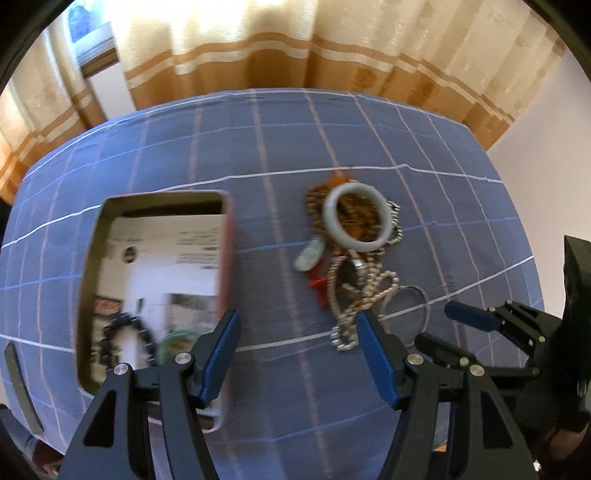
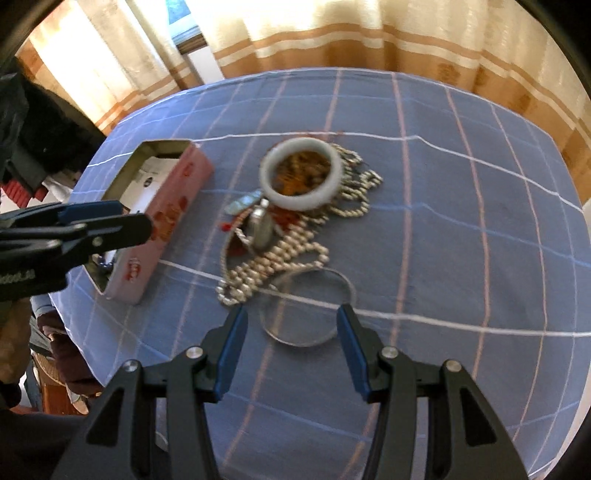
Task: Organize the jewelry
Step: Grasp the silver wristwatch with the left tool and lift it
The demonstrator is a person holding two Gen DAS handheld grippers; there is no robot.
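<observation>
Blue checked cloth covers the table from the near edge to the far curtains, and both grippers hang over it, tilted steeply downward.

Nearest in the right wrist view, the right gripper has its blue-padded jaws parted with nothing pinched; a thin clear bangle lies flat on the cloth, its near arc showing between the fingertips. The left gripper is spread wide and empty, above bare cloth between the box and the jewelry heap; its left finger overlaps the box's near right corner in the left wrist view. From the right wrist view it appears side-on at the left edge, in front of the box.

Both views are motion-blurred, so fine detail in the heap is hard to make out. The pink box stands open on the table's left part; the left gripper hides its near end. Inside lie printed paper and a dark beaded bracelet.

Just right of the box, the pile holds a pearl-like bead strand, a pale green pendant, orange and red bits, and farthest, a pale jade-coloured bangle resting on top.
</observation>
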